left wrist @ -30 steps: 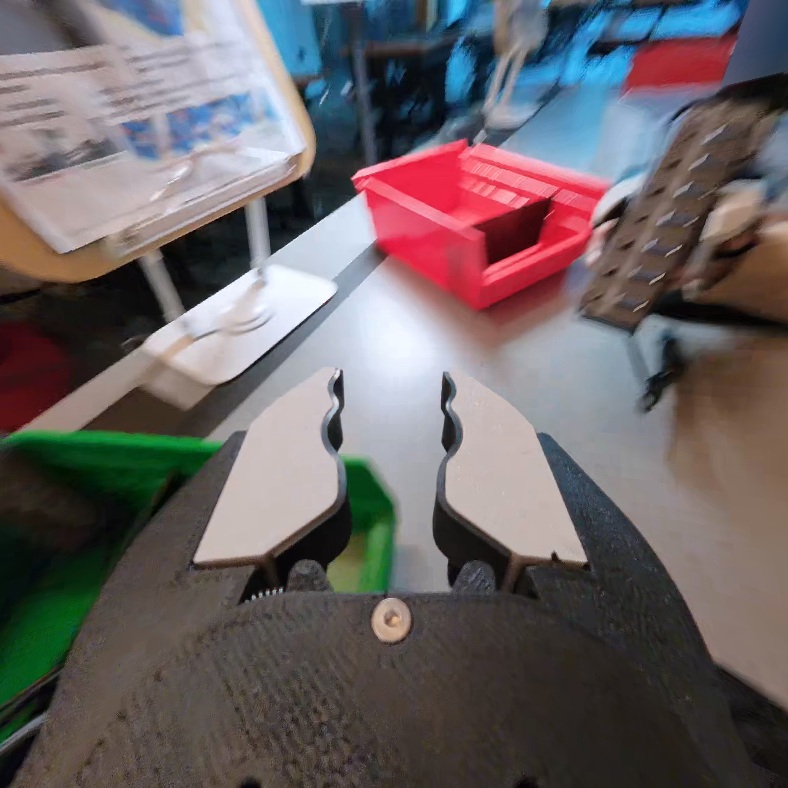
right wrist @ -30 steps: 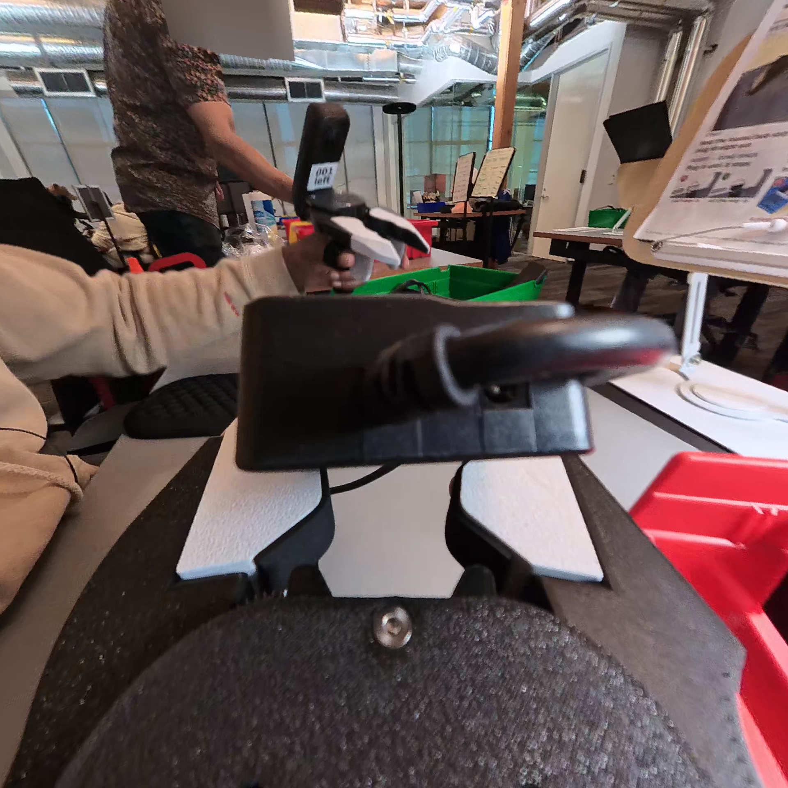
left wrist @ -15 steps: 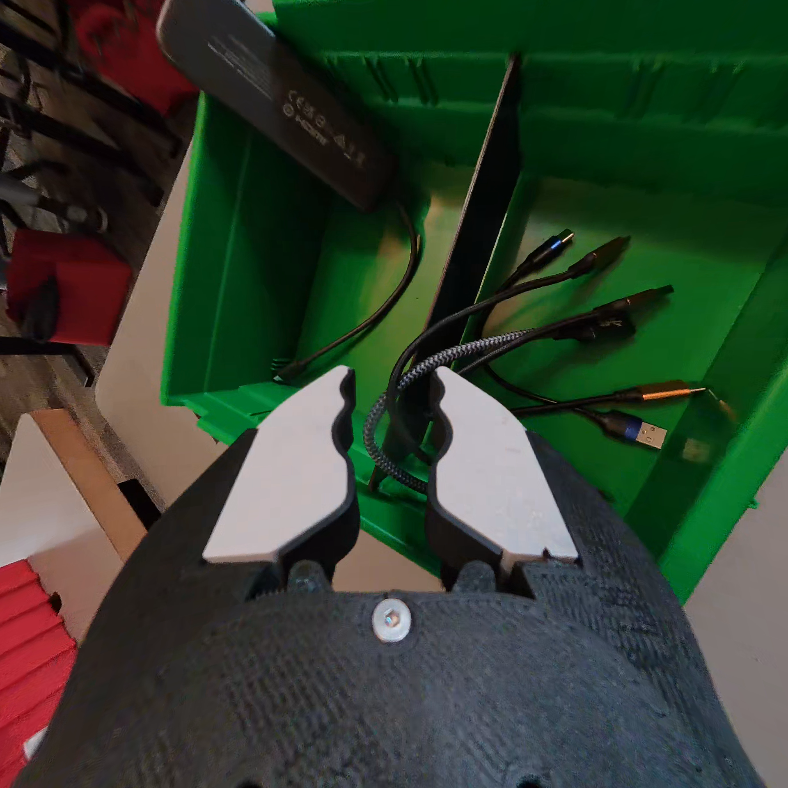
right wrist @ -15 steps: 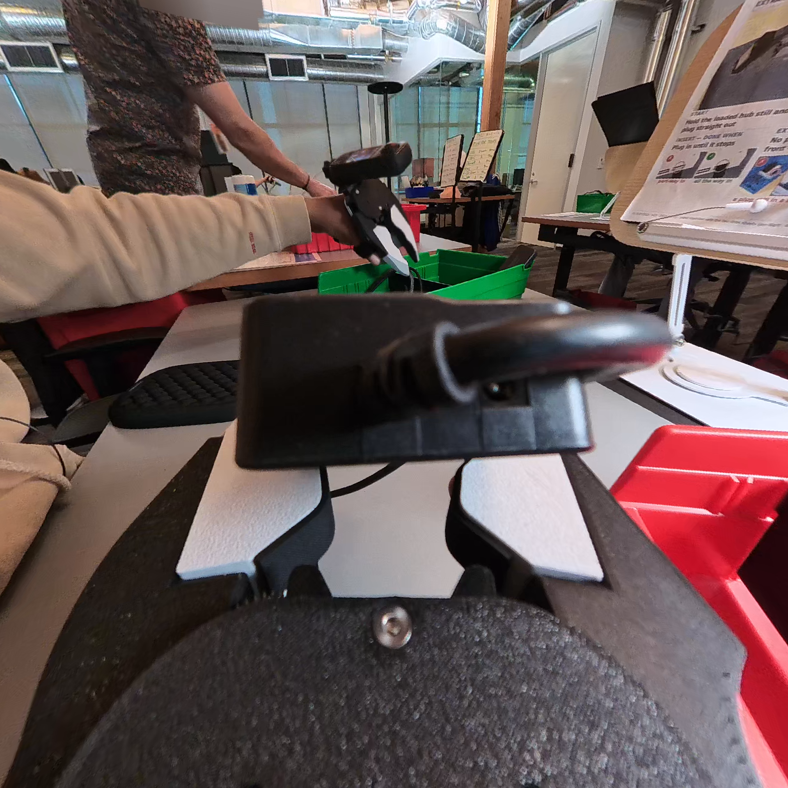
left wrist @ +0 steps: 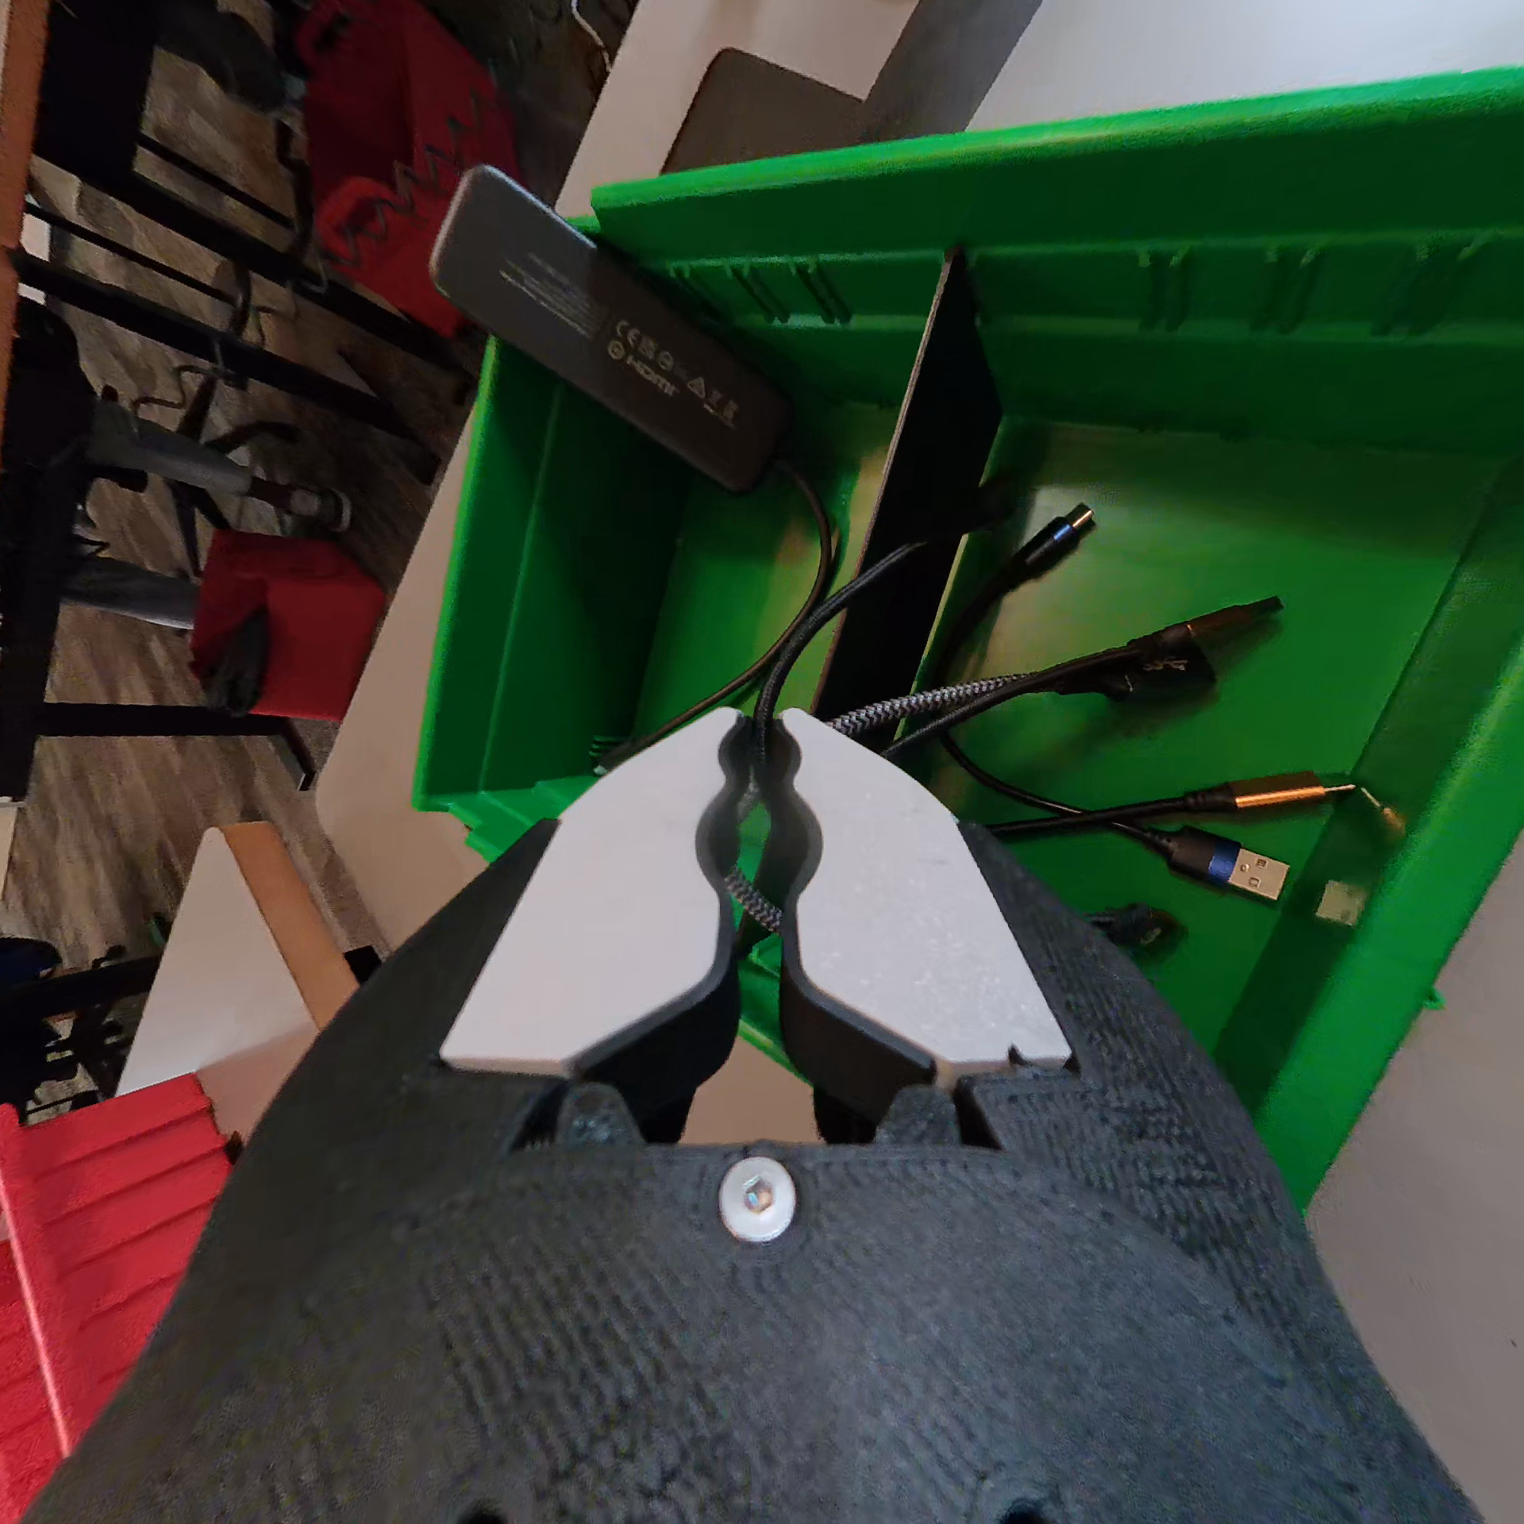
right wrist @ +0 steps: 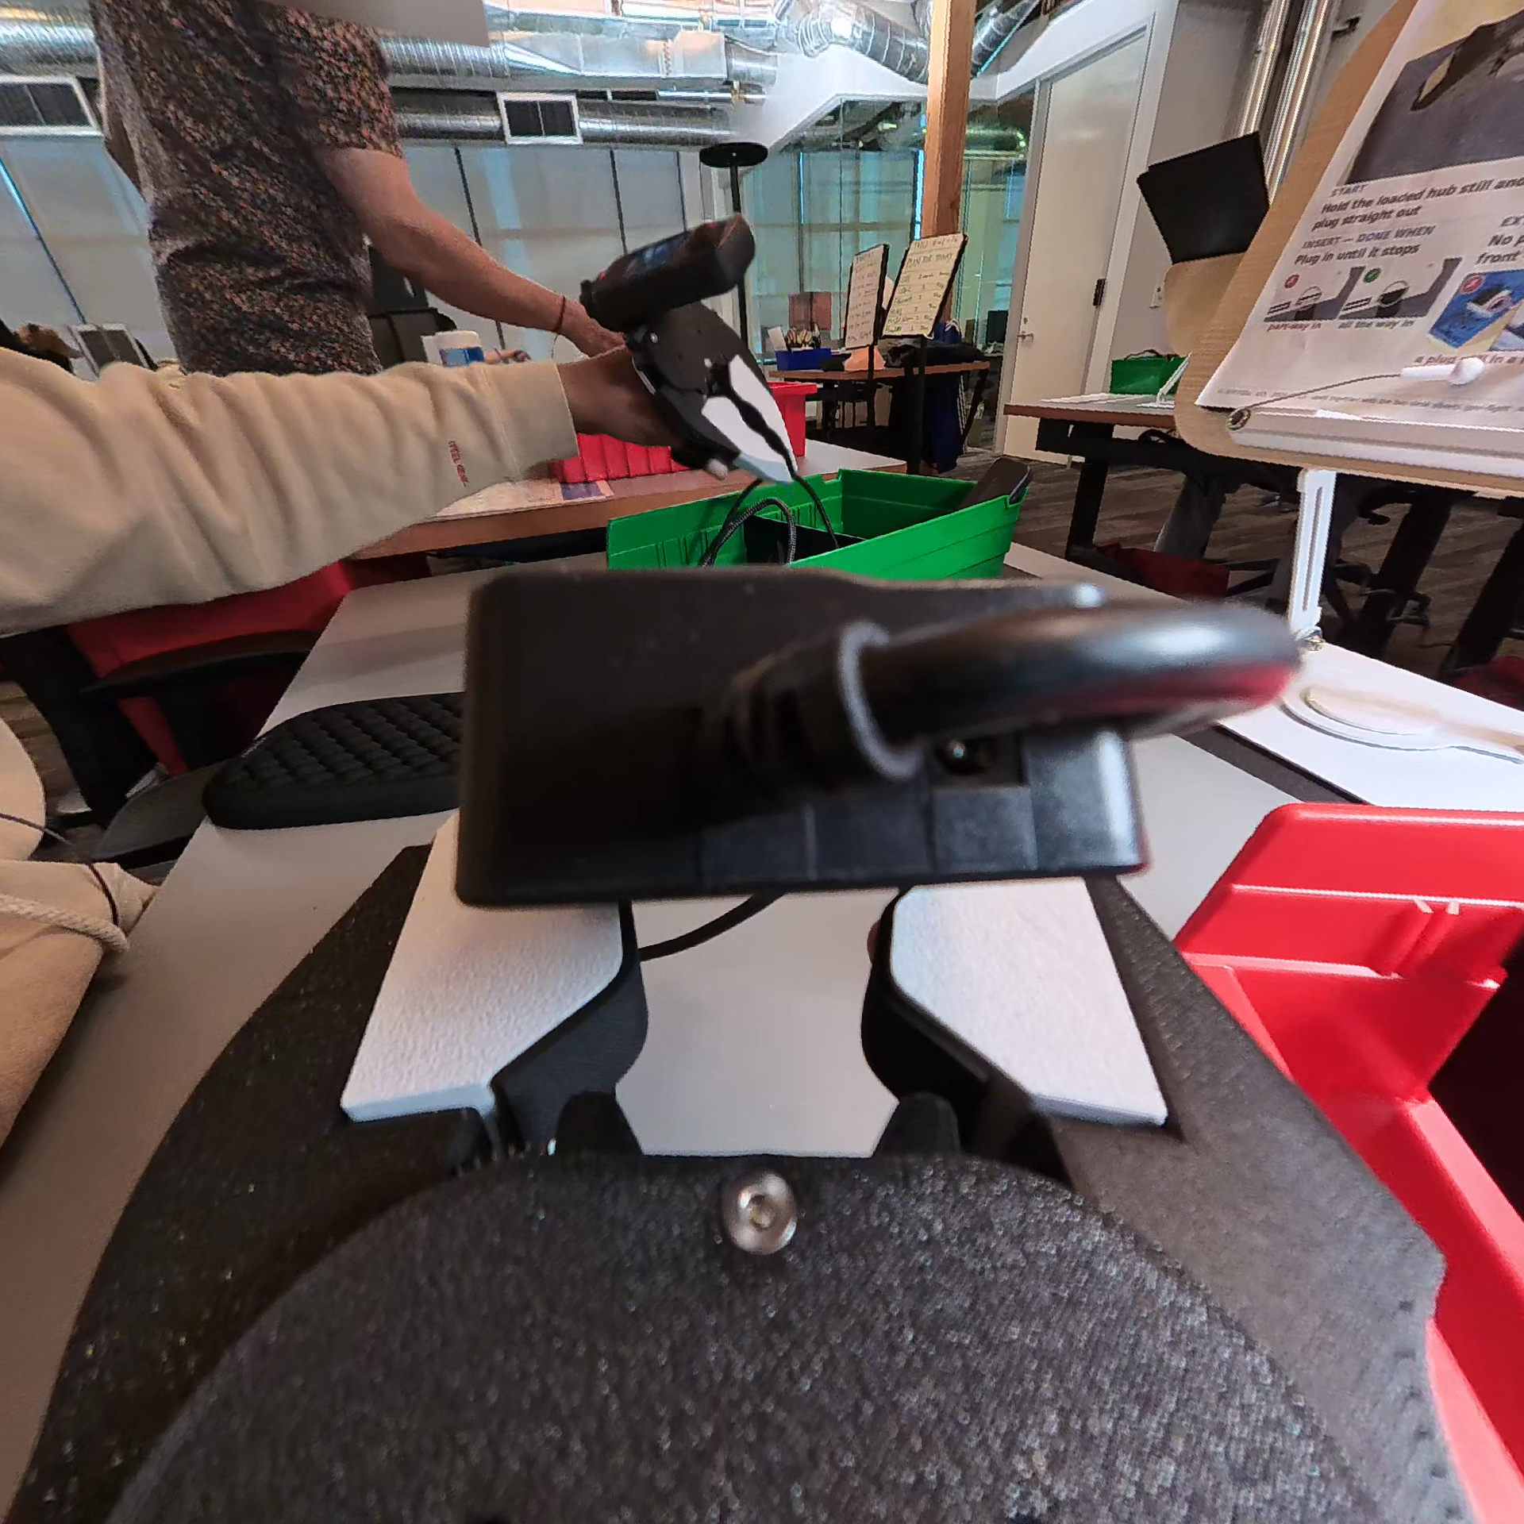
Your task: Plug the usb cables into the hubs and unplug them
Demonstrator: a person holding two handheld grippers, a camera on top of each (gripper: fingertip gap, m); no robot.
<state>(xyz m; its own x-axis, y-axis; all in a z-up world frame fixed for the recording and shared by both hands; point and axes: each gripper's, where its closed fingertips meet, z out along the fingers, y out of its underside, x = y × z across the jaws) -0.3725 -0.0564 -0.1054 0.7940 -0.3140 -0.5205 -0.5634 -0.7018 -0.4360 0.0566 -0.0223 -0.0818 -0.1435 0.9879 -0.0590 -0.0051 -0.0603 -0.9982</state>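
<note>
Pinched almost together, the jaws of the left gripper point(left wrist: 760, 730) clamp a black braided cable point(left wrist: 804, 635) right at their tips, above the near edge of the green bin point(left wrist: 1237, 247); the cable runs up across the bin's black divider point(left wrist: 915, 528). Other USB cables point(left wrist: 1220, 858) lie fanned out in the compartment right of the divider, and a grey hub point(left wrist: 610, 330) leans over the bin's far left corner. Across the table, the right gripper point(right wrist: 759, 899) has its jaws spread around a black hub point(right wrist: 627, 726), which sits crosswise over the fingertips, its thick cable point(right wrist: 1072, 668) curving off rightward, beside a red bin point(right wrist: 1361, 907).
</note>
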